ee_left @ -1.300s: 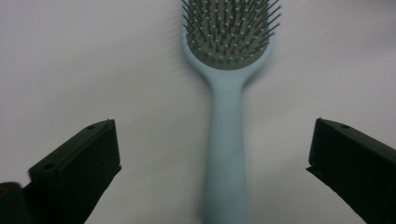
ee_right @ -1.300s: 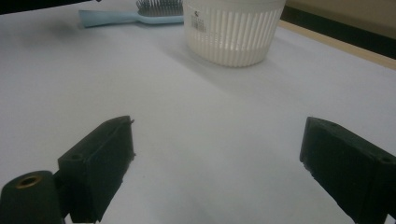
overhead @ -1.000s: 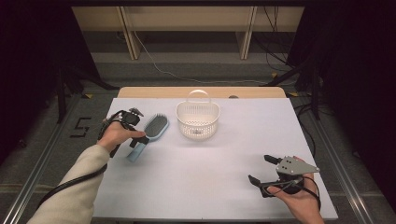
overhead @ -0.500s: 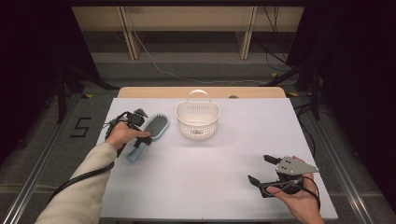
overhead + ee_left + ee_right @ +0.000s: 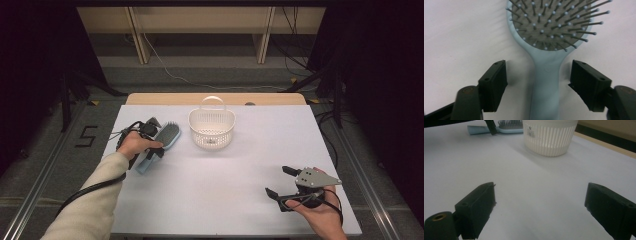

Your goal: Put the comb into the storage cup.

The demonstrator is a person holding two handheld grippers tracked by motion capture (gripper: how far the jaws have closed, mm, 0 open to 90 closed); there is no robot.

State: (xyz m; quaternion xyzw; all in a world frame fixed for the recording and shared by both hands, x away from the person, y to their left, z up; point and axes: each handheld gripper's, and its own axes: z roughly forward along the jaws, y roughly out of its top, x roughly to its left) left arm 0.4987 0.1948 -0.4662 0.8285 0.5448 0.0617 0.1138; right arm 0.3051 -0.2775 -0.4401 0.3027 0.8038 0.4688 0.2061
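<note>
The left tongs, just closing, straddle the handle of the light blue hairbrush lying flat on the table without touching it, while the right tongs rest spread.

We see a white-covered table with a wooden edge along its far side, standing on a grey floor crossed by loose cables, pale furniture legs at the top, and darkness in both upper corners.
</note>
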